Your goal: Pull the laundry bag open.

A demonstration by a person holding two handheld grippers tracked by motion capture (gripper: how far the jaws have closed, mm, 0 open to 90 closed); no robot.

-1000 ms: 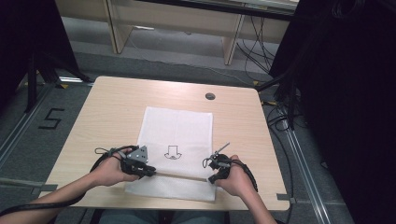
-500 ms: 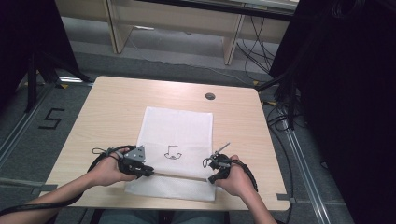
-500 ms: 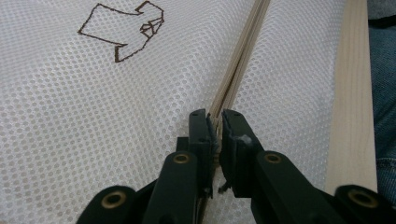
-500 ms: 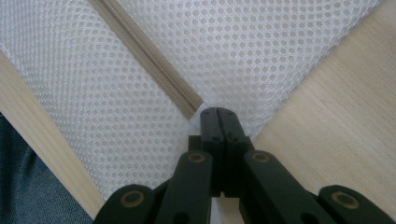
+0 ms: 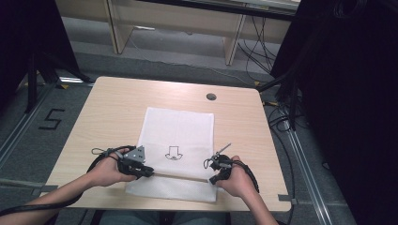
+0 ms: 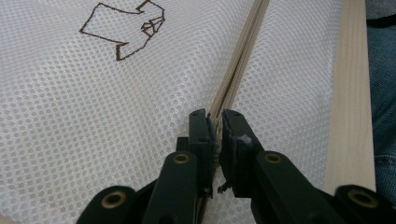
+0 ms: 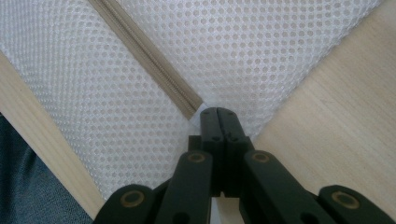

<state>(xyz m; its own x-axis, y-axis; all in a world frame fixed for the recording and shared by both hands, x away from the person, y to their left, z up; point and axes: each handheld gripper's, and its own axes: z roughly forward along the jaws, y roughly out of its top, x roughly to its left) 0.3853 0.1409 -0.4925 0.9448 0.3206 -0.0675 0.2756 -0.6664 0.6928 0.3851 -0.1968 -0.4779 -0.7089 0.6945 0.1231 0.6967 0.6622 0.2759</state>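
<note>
We see a white mesh bag (image 5: pixel 178 136) lying flat on the wooden table (image 5: pixel 112 108), its near end reaching close to the table's near edge. A small brown arrow mark (image 5: pixel 174 153) sits on the mesh, and a beige zipper (image 5: pixel 180 176) runs across the bag near its near end, from one gripper to the other.

Our left gripper (image 5: pixel 141 169) rests at the bag's left edge. In the left gripper view its jaws stand nearly closed, pinching the zipper (image 6: pixel 233 79) at its end, with only a thin gap where the strip passes between them. The arrow mark (image 6: pixel 123 30) lies well beyond the tips on the mesh (image 6: pixel 84 116).

Our right gripper (image 5: pixel 217 174) sits at the bag's right edge. In the right gripper view its jaws are pressed fully together at the point where the zipper (image 7: pixel 149 65) ends; we cannot tell whether any mesh (image 7: pixel 261 51) or tape is caught between them.

Bare tabletop lies open to the left, right and far side of the bag. A round cable port (image 5: pixel 211 96) sits near the far edge, well apart from everything.
</note>
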